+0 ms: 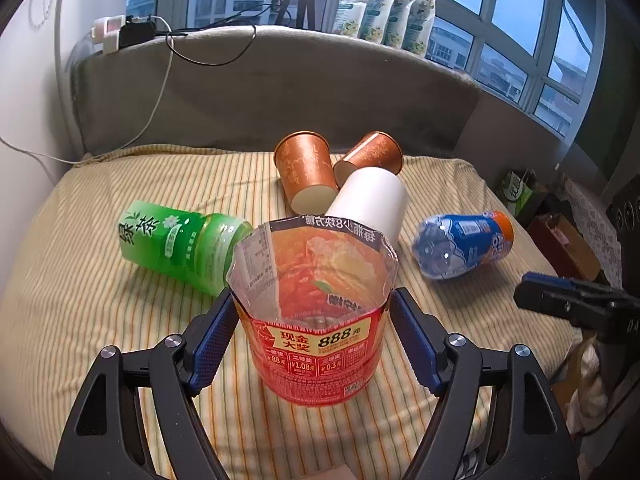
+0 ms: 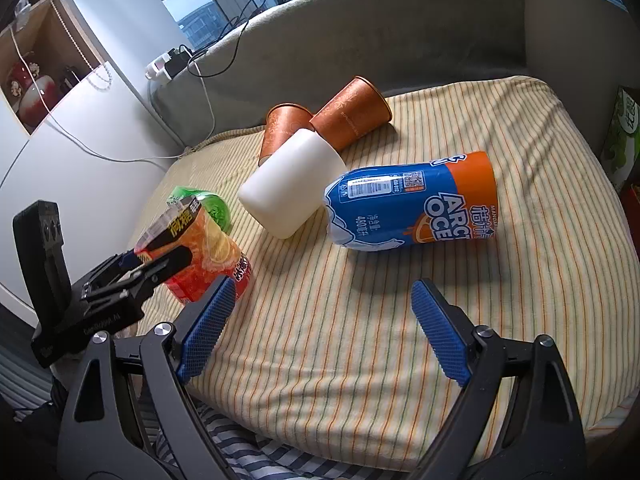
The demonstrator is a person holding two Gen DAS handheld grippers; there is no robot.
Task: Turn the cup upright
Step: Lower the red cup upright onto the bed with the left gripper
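Left gripper (image 1: 314,330) jaws straddle the red cut-bottle cup (image 1: 316,320), blue pads at both flanks near the rim; contact looks likely but a thin gap can't be ruled out, so gripping or just released, cannot tell. Cup stands mouth-up on the striped mattress (image 1: 100,320), so the flip looks done; next call is opening and backing straight off without tipping it. Right gripper (image 2: 320,328) jaws spread wide, empty, hovering over the mattress edge. Beyond: green tea cup (image 1: 180,240) on its side, white cup (image 1: 372,204) tipped, two copper paper cups (image 1: 308,172), blue-orange cup (image 1: 464,244) lying down. Right wrist view shows the left gripper side-on at the red cup's rim, plus the blue label text; left wrist view shows down into the red cup's mouth.
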